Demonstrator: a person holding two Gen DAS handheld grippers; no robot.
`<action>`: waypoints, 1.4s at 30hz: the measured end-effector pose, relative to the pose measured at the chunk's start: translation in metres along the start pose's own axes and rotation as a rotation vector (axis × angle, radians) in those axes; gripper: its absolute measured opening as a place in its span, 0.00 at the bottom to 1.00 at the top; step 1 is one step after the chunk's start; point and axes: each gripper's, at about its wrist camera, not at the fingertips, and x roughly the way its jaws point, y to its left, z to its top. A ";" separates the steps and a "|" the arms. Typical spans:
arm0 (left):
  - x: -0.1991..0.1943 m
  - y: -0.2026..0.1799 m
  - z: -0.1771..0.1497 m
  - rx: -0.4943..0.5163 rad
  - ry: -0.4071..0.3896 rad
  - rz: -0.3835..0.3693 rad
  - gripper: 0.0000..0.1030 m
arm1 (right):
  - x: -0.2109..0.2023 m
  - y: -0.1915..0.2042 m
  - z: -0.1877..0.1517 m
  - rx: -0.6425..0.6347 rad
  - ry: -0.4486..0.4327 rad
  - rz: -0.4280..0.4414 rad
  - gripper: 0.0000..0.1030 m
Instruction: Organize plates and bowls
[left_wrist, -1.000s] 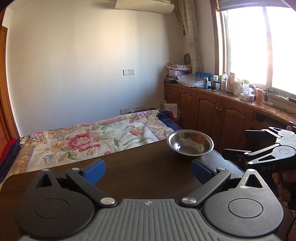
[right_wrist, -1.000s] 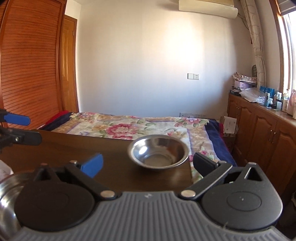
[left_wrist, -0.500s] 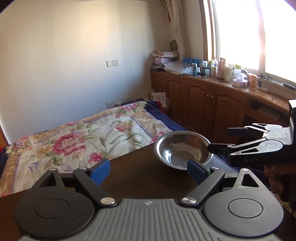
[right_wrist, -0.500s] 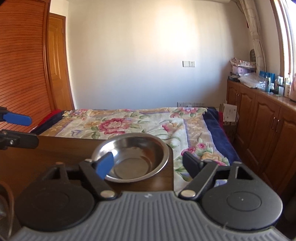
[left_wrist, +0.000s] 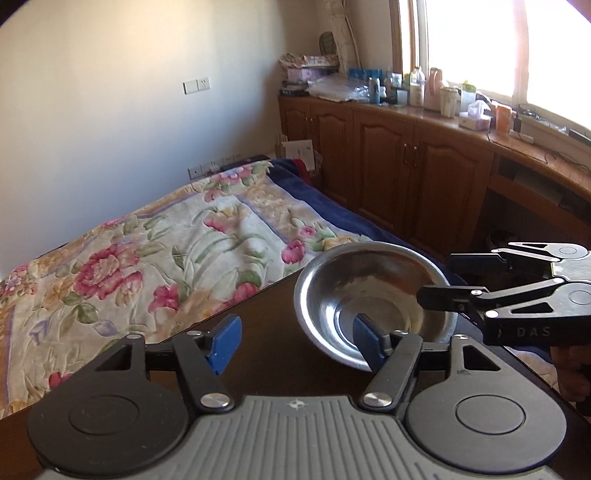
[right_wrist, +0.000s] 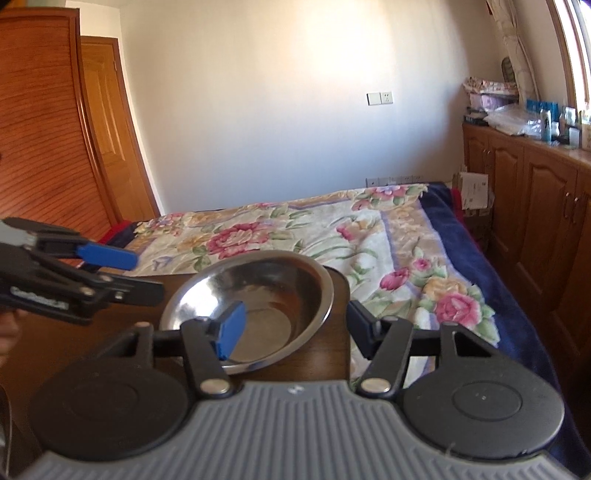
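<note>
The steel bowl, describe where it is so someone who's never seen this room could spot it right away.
Find the dark wooden table at the foot of the floral bedspread. The steel bowl sits at the table's far corner, nearest the wooden cabinets. It is the only shiny round metal thing there, shallow and empty, with both open grippers closing in on its rim.

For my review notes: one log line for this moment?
steel bowl at table corner | right tongs open, straddling rim | left tongs open
</note>
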 end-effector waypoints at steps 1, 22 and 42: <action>0.003 0.000 0.001 0.003 0.006 -0.004 0.68 | 0.001 -0.001 0.000 0.007 0.007 0.006 0.58; 0.043 0.003 0.006 -0.056 0.147 -0.079 0.26 | 0.007 -0.003 -0.003 0.058 0.067 0.050 0.27; -0.026 0.015 0.008 -0.030 0.061 -0.009 0.18 | -0.018 0.032 0.017 0.022 0.023 0.066 0.11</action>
